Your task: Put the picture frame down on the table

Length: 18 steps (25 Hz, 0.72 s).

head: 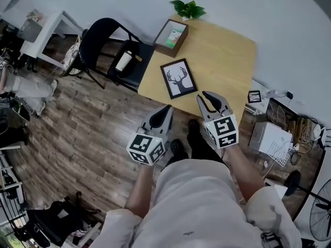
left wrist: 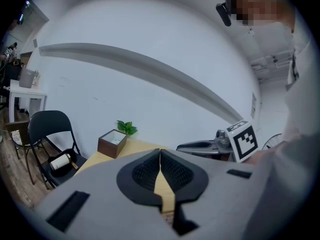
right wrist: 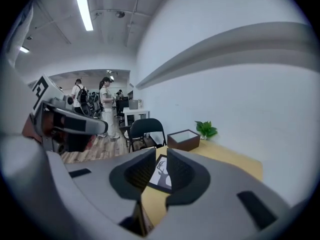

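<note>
Now we hold both grippers up in front of us, clear of the table [head: 222, 50], and neither one carries anything. Our left gripper [head: 167, 110] is clenched: in its own view the two dark pads meet along a thin seam with nothing caught between them. Our right gripper [head: 209, 98] is released, its jaws standing a little apart with a narrow gap, and nothing sits in that gap. Through the gap we see the picture frame [head: 178, 78] lying beyond. The frame is black-edged, with a deer's head in silhouette on white. It lies flat on the table, face up, ahead of both grippers and touching neither. It sits ahead of the right gripper's tips and a bit to their left, and ahead and to the right of the left gripper's tips, near the table edge closest to us. Farther on past the frame, along the line the grippers point, a wooden box [head: 171, 37] stands at the far side of the table with a green plant [head: 188, 9] just behind it. Off to the left of the left gripper a black chair [head: 106, 48] stands beside the table, with a pale roll [head: 124, 61] lying on its seat.
</note>
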Motion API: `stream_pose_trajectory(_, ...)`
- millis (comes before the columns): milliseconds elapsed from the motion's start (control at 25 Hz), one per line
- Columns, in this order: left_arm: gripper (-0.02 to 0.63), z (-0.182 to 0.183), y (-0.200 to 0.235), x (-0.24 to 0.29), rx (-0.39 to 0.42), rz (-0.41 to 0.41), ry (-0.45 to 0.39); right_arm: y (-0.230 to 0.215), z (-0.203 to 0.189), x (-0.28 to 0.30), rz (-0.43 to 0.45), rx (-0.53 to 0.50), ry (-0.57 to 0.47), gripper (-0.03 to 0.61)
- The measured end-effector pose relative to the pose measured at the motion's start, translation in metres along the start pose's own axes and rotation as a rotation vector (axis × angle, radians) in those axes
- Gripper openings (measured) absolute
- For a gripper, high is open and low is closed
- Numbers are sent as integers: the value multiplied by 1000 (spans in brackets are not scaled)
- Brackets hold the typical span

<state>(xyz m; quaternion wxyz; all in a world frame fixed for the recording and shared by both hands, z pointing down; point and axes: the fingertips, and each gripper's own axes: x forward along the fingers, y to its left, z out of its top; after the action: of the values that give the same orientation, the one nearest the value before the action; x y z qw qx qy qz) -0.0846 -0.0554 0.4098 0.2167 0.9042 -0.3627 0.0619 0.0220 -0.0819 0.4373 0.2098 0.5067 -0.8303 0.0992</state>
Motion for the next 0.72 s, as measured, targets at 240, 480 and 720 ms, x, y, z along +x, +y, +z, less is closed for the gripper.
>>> stream_pose_trajectory(240, 8, 10, -19, -10, 44, -46, -9, 15, 16, -34, -19, -1, -66, 48)
stream_pose_trajectory(480, 8, 11, -29, -30, 76, -58, -8, 35, 22, -58, -21, 22, -118, 28)
stream_pose_trajectory(720, 8, 12, -32, -47, 94, -47, -10, 51, 27, -67, -14, 37, -146, 18)
